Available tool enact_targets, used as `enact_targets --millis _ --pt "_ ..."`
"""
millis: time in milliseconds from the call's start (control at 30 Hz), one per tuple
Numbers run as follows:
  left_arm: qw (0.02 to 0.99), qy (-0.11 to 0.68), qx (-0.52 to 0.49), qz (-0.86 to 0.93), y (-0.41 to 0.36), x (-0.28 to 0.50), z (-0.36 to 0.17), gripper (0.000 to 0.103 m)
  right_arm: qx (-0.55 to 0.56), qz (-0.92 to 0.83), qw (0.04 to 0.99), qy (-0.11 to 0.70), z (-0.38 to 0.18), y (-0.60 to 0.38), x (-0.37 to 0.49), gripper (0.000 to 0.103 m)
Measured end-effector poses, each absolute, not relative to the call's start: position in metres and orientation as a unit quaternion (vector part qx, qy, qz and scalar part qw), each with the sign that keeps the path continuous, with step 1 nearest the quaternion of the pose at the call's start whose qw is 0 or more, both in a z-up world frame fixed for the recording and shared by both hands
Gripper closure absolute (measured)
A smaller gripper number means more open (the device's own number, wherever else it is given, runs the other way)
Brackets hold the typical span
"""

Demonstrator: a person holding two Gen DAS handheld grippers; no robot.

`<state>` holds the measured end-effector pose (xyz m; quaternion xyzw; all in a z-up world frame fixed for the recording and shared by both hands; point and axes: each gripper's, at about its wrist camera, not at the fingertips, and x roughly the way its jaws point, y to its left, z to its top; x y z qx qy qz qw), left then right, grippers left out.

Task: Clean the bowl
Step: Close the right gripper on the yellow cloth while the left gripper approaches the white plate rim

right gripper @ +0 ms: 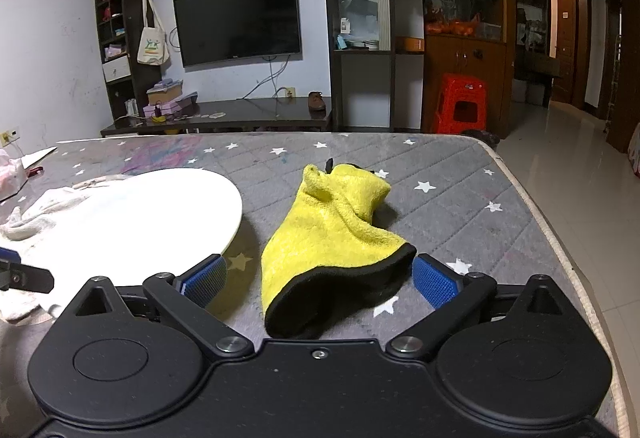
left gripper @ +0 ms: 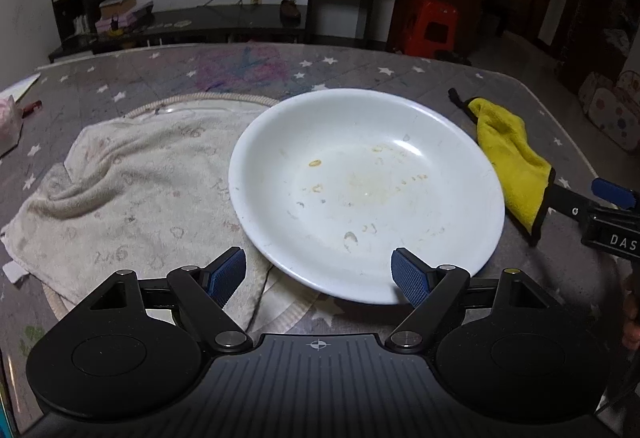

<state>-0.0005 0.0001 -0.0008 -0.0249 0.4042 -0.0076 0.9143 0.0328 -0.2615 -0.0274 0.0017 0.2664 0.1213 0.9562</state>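
- The shallow white ceramic bowl [left gripper: 366, 194] sits just ahead of the left tool [left gripper: 318, 272], its near rim between the spread blue pads, partly on the rumpled cream terry towel [left gripper: 132, 194] that lies ahead and to that tool's left; the towel likely serves to cushion it and catch drips.
- Yellowish dried rings and a smear [left gripper: 366, 184] mark the bowl's inner floor, so it reads as soiled and in need of wiping.
- The left tool is spread wide and grips nothing; judging by its line-up with the near rim, it is placed to steady the bowl.
- The crumpled yellow microfibre cloth with black edging [right gripper: 336, 234] lies directly ahead of the right tool [right gripper: 320, 280], its black-bound end between the open fingers, just beside the bowl's right edge.
- The right tool is also spread and holds nothing; the cloth's hem sits where closing would pinch it.
- Everything rests on a grey quilted mattress with white stars [right gripper: 460, 198], whose soft surface may let the bowl rock under pressure.
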Motion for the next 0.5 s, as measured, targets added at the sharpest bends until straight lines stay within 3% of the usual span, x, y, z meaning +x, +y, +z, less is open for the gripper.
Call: enact_targets --millis 267,500 --pt "0.899 0.432 -0.069 0.01 0.005 -0.004 -0.006 0.022 0.01 0.126 0.954 0.273 -0.026 -0.261 0.051 0.002" --pt "0.88 0.458 -0.124 0.028 0.01 0.009 -0.015 0.023 0.015 0.132 0.951 0.279 -0.028 -0.258 0.069 0.01"
